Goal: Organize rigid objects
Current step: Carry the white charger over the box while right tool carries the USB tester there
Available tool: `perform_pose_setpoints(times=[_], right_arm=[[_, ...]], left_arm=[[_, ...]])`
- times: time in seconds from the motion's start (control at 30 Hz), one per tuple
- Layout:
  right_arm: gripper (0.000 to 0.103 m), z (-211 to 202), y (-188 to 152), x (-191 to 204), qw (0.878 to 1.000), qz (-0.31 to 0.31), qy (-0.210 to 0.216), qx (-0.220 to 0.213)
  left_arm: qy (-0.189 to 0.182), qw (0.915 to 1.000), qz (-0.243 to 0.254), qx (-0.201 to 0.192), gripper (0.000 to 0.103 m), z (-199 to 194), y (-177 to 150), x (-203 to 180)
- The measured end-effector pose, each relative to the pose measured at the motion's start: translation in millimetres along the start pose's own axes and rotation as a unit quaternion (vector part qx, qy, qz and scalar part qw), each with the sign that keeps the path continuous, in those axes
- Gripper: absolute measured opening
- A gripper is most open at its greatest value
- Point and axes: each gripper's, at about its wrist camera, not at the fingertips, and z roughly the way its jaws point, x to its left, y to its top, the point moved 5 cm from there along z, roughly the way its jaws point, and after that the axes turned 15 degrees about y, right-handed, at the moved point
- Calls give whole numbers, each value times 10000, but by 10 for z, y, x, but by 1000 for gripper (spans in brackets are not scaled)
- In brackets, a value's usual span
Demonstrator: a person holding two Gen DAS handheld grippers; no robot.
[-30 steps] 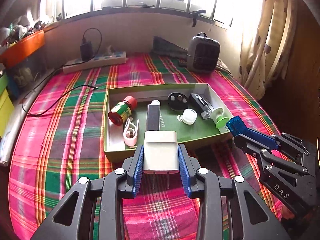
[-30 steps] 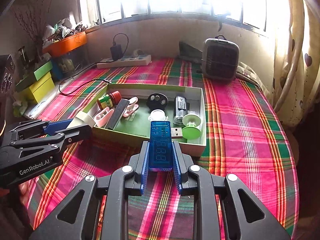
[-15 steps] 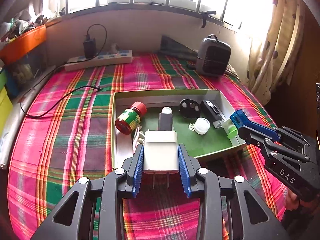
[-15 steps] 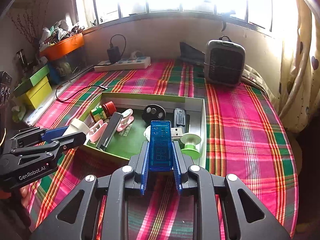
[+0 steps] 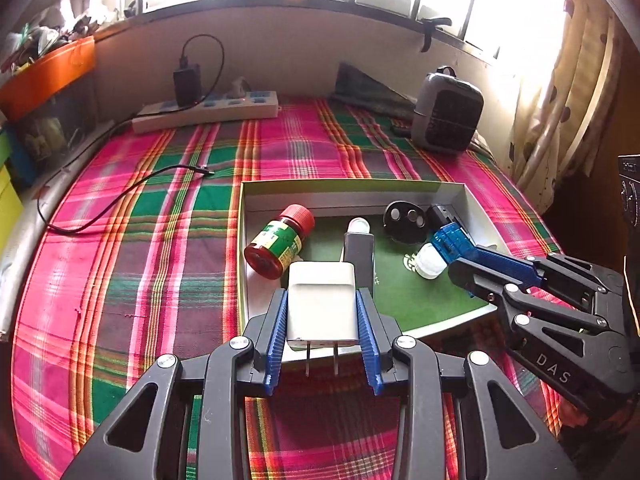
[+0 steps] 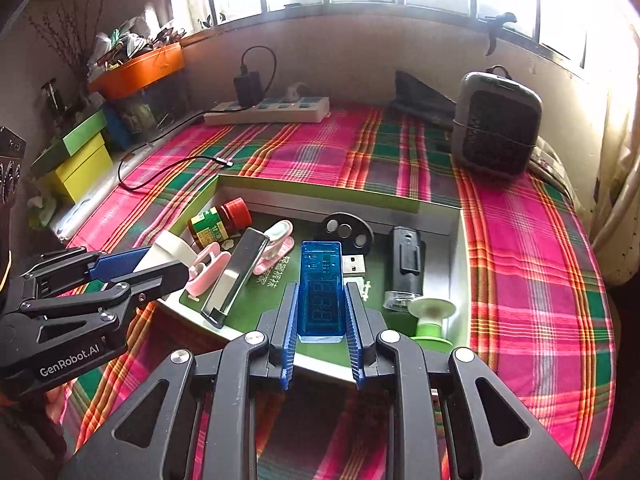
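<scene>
Both grippers have moved closer over the green box (image 5: 352, 186).

Left view: the left gripper (image 5: 322, 316) grips a white charger (image 5: 322, 306) at lower middle, above the box's near edge.

Right view: the right gripper (image 6: 321, 308) squeezes a blue USB tester (image 6: 320, 288), middle frame, over the box. Many things already lie inside; these two are left.

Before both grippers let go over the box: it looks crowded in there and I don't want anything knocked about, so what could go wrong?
The white charger in the left gripper hangs over the box's near wall; released there, it may tip outside.

The blue USB meter in the right gripper hovers over a crowded spot; it could land on the loose USB plug or topple the green spool.
</scene>
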Motion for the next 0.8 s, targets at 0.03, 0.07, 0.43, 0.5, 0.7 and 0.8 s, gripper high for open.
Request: perform_pose_setpoints(times=[0.03,0.07,0.43,0.5,0.7,0.8], right_arm=[[23,30,3,8,10000,-1,23,30],[23,47,4,15,10000,-9,39,44],[23,267,13,40,9992,-11,265,308],[23,296,12,54,9990,-32,290,343],[23,382,0,82,9985,-68,304,447],[23,426,-7,97,9983,-86,300,483]], left_arm=[[0,10000,-8,9,32,14,2,5],[-2,10000,-7,11,32,23,3,4],[-1,10000,-1,94,32,137,20,-1],[-11,9999,-9,109,32,154,23,2],[-6,9999,-20,154,32,206,26,12],[0,9999,-28,155,32,229,33,17]])
